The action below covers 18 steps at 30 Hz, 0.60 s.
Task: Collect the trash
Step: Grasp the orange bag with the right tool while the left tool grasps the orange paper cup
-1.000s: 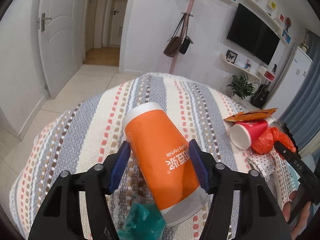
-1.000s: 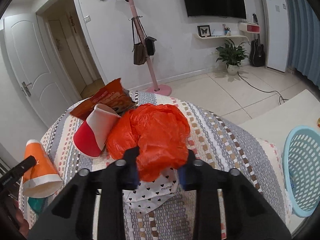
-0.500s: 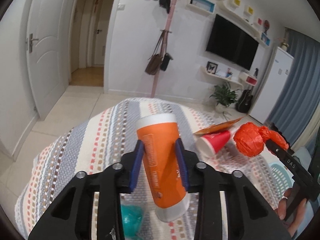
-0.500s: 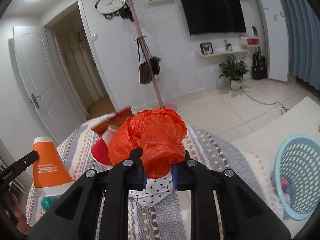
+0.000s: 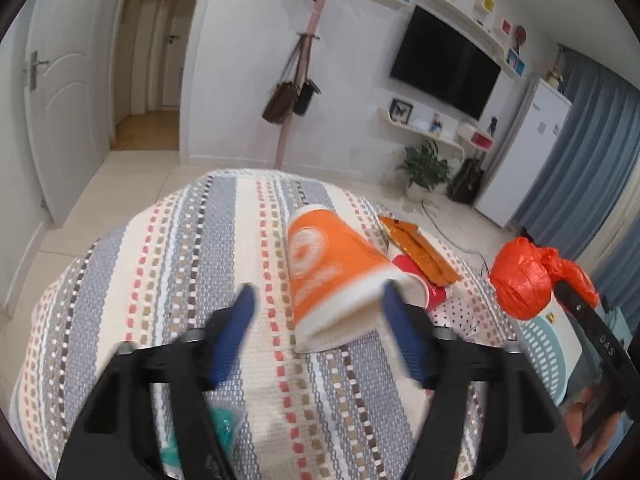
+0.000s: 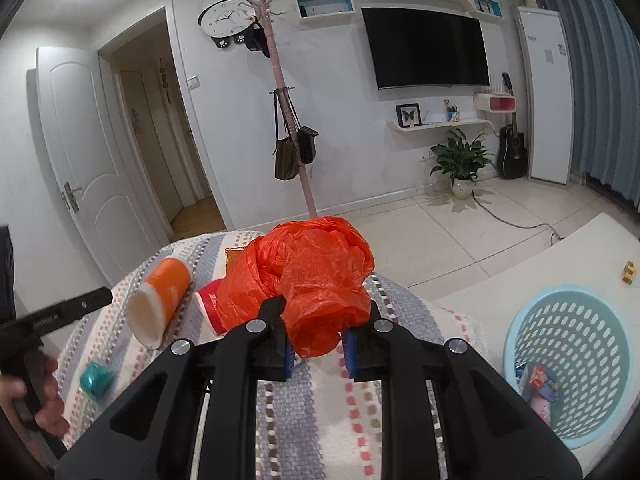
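Your right gripper (image 6: 316, 346) pinches the crumpled orange plastic bag (image 6: 304, 280) above the striped cloth (image 6: 316, 420); carry it over the light blue basket (image 6: 576, 364) at your right before letting go. Your left gripper (image 5: 320, 332) is opening, the orange paper cup (image 5: 332, 276) lying loose between its fingers.

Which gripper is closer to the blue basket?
Right. The right gripper, shut on the orange plastic bag, is beside the light blue basket. The left gripper, jaws opening by the orange paper cup, is farther across the bed.
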Each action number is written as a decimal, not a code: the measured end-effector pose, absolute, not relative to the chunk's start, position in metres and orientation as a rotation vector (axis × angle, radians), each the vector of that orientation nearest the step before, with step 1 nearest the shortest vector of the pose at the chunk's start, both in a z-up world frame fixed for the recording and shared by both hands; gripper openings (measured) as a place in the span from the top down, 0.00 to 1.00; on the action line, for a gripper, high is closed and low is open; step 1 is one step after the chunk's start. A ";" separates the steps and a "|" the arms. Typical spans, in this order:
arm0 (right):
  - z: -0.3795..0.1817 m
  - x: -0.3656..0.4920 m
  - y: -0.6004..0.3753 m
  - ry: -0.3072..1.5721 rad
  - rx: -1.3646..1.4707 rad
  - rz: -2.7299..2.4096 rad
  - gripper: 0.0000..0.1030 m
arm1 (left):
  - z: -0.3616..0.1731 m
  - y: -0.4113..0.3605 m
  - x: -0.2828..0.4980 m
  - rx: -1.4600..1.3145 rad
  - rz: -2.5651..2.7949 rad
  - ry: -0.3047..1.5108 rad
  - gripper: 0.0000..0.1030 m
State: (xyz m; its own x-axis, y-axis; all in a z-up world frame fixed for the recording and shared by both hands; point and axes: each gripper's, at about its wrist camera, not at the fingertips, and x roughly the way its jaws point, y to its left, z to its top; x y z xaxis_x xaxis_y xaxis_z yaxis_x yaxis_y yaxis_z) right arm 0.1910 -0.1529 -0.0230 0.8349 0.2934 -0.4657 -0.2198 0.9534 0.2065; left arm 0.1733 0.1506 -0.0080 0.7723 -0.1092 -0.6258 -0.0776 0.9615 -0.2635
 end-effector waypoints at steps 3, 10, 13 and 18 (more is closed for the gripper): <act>-0.024 0.191 -0.153 0.522 0.153 0.281 0.84 | -0.011 0.149 0.194 -0.287 -0.039 0.725 0.30; -0.025 0.188 -0.158 0.517 0.156 0.293 0.84 | -0.036 0.127 0.245 -0.301 -0.049 0.854 0.29; -0.027 0.187 -0.159 0.523 0.147 0.305 0.84 | -0.052 0.130 0.260 -0.329 -0.020 0.884 0.29; -0.025 0.187 -0.160 0.524 0.134 0.318 0.84 | -0.071 0.132 0.274 -0.412 -0.030 0.893 0.28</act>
